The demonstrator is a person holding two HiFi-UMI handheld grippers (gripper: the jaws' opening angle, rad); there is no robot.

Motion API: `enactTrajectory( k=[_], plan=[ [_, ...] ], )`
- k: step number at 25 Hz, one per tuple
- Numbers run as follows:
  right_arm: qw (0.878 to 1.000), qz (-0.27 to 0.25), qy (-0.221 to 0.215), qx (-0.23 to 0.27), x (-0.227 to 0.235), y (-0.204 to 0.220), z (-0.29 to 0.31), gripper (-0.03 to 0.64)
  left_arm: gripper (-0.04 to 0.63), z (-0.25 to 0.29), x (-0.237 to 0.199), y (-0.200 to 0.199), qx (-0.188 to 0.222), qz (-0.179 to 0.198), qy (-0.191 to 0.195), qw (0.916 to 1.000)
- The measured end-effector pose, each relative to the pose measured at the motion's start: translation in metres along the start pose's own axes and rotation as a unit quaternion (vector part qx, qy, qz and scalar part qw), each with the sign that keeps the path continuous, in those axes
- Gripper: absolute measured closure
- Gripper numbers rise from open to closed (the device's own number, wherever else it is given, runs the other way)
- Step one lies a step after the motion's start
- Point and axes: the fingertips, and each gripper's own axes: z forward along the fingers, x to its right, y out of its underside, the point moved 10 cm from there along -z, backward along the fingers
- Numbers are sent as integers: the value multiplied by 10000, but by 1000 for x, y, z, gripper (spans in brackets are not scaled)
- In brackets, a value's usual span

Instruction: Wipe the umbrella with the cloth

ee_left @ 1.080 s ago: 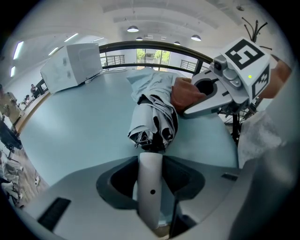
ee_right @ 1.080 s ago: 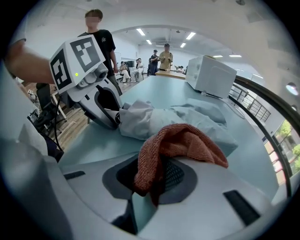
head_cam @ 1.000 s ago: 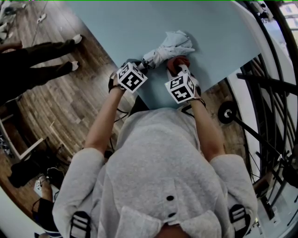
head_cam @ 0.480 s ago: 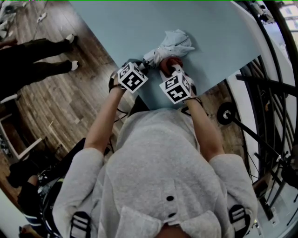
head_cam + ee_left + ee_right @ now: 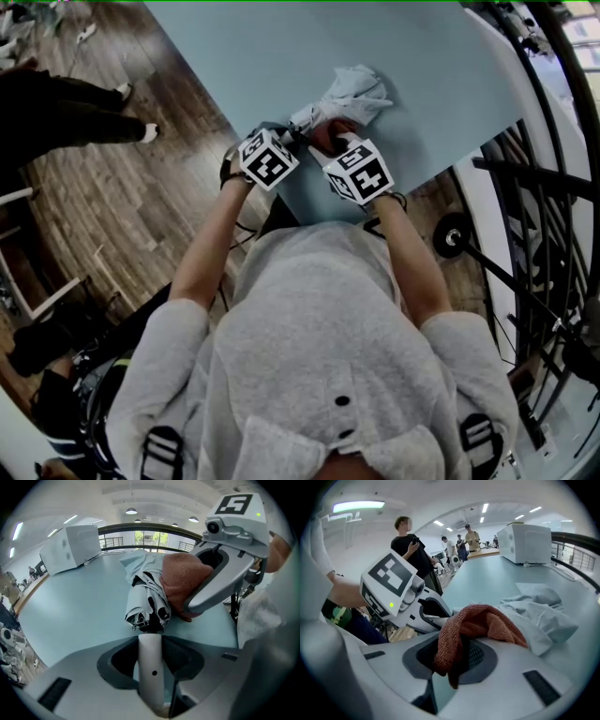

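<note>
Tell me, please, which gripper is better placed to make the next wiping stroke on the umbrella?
The right gripper: shut on the cloth, against the umbrella. The left gripper is shut on its handle, likely steadying it.

The cloth [image 5: 480,620] is rust-red; the umbrella [image 5: 342,94] is pale grey-blue with a white handle. The tabletop [image 5: 281,56] is light teal. The left gripper [image 5: 150,641] and right gripper [image 5: 459,653] are pale grey, their cubes [image 5: 269,157] white with black squares. At the left of the frame, the floor [image 5: 122,206] is brown planks.

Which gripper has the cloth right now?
The right gripper, shut on the rust-red cloth; the left gripper holds the umbrella by its white handle.
</note>
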Motion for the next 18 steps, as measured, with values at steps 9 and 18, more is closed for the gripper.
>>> enactTrajectory(
  k=[9, 18],
  plan=[
    [9936, 876, -531, 469, 14, -20, -5, 538, 433, 2, 2, -2, -36, 29, 49, 10000],
    [9543, 2496, -852, 1402, 32, -39, -3, 538, 434, -1, 4, 4, 6, 32, 16, 10000]
  ],
)
